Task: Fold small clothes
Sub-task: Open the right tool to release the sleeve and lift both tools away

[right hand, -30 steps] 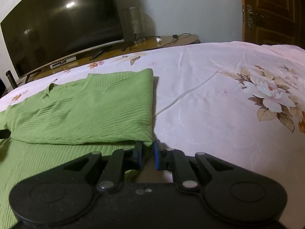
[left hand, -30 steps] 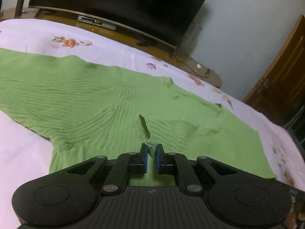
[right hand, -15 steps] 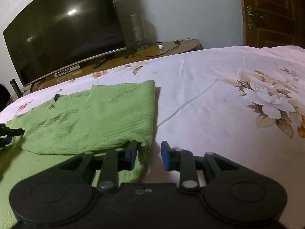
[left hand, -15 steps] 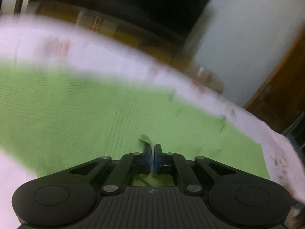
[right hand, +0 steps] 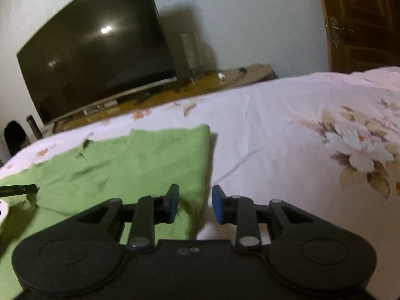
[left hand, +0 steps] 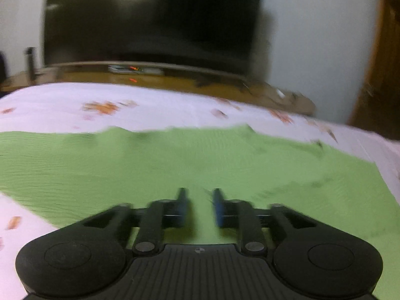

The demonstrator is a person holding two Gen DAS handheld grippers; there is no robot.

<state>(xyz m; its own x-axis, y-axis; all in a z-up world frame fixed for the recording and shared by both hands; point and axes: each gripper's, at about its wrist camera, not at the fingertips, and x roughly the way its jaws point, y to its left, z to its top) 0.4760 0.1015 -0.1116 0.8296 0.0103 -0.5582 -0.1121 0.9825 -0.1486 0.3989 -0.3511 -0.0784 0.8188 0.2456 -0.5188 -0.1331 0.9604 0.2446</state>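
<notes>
Now I am letting go of the green top (left hand: 175,165) on the bed (right hand: 275,130).
Compared with a moment ago, my left tongs (left hand: 200,206) are opening, nothing pinched; my right tongs (right hand: 195,203) are standing apart at its folded edge, released. This fold is probably finished. Beyond the floral sheet, a dark television (right hand: 100,57) and a wooden door (right hand: 362,22) are showing.

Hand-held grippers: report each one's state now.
Left hand-held gripper: jaws opening, holding nothing, over the green garment.
Right hand-held gripper: open, holding nothing.
</notes>
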